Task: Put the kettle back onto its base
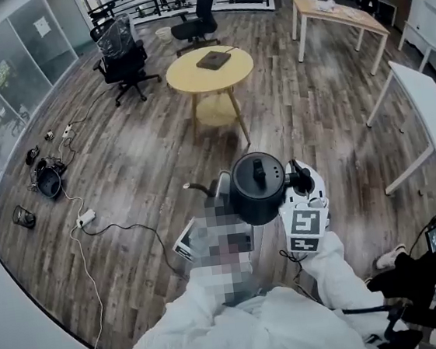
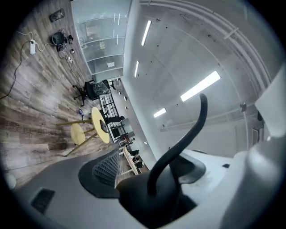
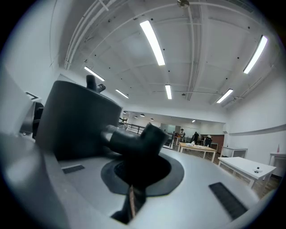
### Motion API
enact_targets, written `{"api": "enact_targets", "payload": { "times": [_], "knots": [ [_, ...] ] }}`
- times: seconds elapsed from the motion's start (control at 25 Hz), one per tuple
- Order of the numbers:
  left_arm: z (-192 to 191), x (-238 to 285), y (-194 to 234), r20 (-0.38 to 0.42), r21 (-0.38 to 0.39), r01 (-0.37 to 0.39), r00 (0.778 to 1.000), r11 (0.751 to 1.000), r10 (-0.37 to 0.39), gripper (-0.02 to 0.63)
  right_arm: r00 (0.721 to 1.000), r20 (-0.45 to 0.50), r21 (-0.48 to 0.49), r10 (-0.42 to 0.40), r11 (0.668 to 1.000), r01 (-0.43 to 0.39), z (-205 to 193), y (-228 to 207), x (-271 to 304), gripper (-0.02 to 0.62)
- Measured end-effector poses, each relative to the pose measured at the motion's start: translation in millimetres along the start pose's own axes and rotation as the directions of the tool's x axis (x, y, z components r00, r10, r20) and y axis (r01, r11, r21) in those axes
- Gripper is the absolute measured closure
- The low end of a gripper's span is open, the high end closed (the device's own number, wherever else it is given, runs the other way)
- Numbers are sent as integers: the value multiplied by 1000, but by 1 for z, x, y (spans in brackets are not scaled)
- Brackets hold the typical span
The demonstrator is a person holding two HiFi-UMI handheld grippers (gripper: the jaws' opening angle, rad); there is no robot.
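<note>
Clamps the right tool (image 1: 300,182) on the handle (image 3: 134,138) of the black kettle (image 1: 257,189), pads pressed tight, and holds the kettle in the air above the wood floor (image 1: 138,163), well apart from the round yellow worktop (image 1: 183,76), on its near side. Spreads the left tool (image 2: 183,147) wide, released, with only a thin curved black stem (image 2: 196,120) between the jaws, unpinched, also on the worktop's near side. At the worktop's middle, a dark flat square thing (image 1: 213,59).

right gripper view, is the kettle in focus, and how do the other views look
Right gripper view: the kettle is close and soft, ceiling strip lights bright; left gripper view: rolled sideways, strong fisheye; head view: kettle sharp, floor bowed.
</note>
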State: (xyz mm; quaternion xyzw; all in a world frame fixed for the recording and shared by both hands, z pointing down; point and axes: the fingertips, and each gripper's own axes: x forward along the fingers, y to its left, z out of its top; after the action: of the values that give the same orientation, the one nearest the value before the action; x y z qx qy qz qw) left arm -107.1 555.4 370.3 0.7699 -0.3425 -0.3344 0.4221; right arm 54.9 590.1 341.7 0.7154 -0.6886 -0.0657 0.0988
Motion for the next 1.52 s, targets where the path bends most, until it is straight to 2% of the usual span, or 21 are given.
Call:
{"api": "enact_targets", "payload": {
  "times": [0.2,0.36,0.68,0.84,1.0,1.28,1.52],
  "knots": [
    [7,29,18,7,-51,10,1000,999,-10,256,1000,-3,-4,-1,1000,1,-7,1,35,572],
    [24,56,37,3,-6,0,1000,1000,0,256,1000,-1,-9,2,1000,-2,-5,3,71,572],
    [62,125,73,9,-22,-17,1000,1000,17,256,1000,-15,-15,13,1000,-13,2,7,158,572],
    [84,159,83,21,-68,0,1000,998,1,256,1000,-14,-18,17,1000,-17,9,12,201,572],
    [111,184,99,32,-15,-11,999,1000,12,256,1000,-5,-21,21,1000,-22,20,20,238,572],
    [152,215,126,43,-6,-5,999,1000,5,258,1000,-3,-22,22,1000,-22,27,42,291,572],
    [160,239,136,32,-18,2,999,1000,-2,256,1000,-6,-25,6,1000,-6,29,40,315,572]
  ]
}}
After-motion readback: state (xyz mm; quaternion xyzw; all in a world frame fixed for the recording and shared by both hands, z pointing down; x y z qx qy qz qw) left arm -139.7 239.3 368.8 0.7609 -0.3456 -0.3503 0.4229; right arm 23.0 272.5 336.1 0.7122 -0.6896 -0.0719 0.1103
